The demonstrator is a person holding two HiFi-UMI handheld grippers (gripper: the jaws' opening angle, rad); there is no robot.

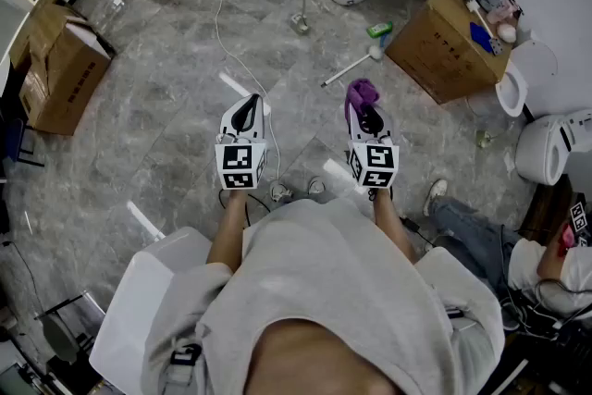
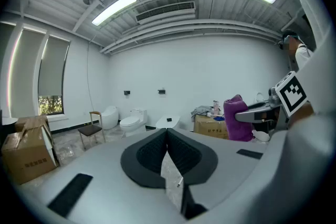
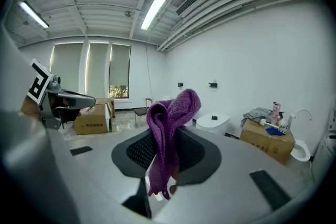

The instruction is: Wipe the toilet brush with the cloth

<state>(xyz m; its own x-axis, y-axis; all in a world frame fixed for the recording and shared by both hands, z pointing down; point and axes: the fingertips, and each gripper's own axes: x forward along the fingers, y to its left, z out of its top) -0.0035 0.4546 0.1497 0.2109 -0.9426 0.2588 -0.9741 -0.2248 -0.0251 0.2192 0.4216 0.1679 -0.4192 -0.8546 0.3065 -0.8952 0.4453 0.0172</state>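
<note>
My left gripper [image 1: 247, 109] jaws pressed together on nothing, my right gripper [image 1: 368, 114] clamping the purple cloth [image 3: 167, 123], toilet brush [image 1: 348, 69] lying on the floor [image 1: 176, 97] just beyond my right fingertips, cardboard box [image 1: 444, 46] print unreadable.

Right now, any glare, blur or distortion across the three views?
Head view: even light, sharp, straight lines bowed toward the edges. Left gripper view: heavy fisheye, black corners, ceiling strip lights blown out to white. Right gripper view: same fisheye and dark corners; the purple cloth in the right gripper is sharp.
</note>
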